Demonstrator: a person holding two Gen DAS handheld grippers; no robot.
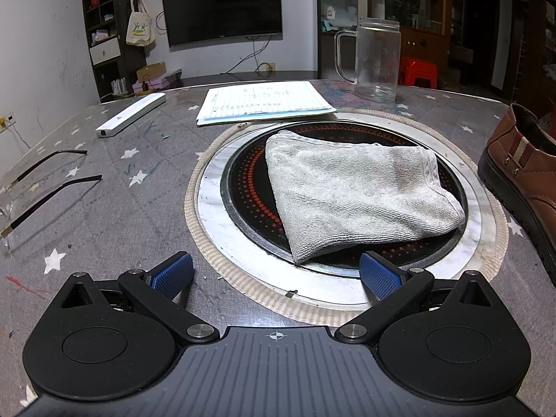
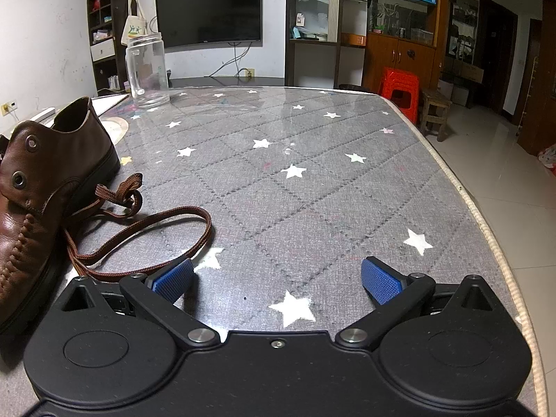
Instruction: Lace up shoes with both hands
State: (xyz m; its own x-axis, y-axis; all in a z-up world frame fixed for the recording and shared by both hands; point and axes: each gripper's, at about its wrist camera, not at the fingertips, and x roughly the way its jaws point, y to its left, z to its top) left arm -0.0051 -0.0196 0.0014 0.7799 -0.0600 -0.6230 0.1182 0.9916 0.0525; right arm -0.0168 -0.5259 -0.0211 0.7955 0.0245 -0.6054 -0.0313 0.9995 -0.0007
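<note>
Jaws wide apart on both grippers, nothing held. Left gripper (image 1: 276, 274) hovers low over the table (image 1: 146, 208), blue pads (image 1: 172, 274) at the near rim of a round cooktop (image 1: 250, 208) set into the tabletop. Grey towel (image 1: 354, 198) lies folded on the cooktop. Brown leather shoe (image 1: 521, 173) sits at the far right of the left view, heel end toward the cooktop, partly cut off by the frame. Glasses (image 1: 45, 187) at left edge, white bar (image 1: 130, 118), lined paper (image 1: 264, 102), clear jug (image 1: 377, 59) further back.

Right gripper (image 2: 278, 278) above bare star-print table cover (image 2: 312, 191). Shoe (image 2: 38, 201) is left of it, eyelets empty. Brown lace (image 2: 146, 229) lies loose on the table in loops beside the shoe, one strand running just by the left pad (image 2: 173, 278); contact unclear.
</note>
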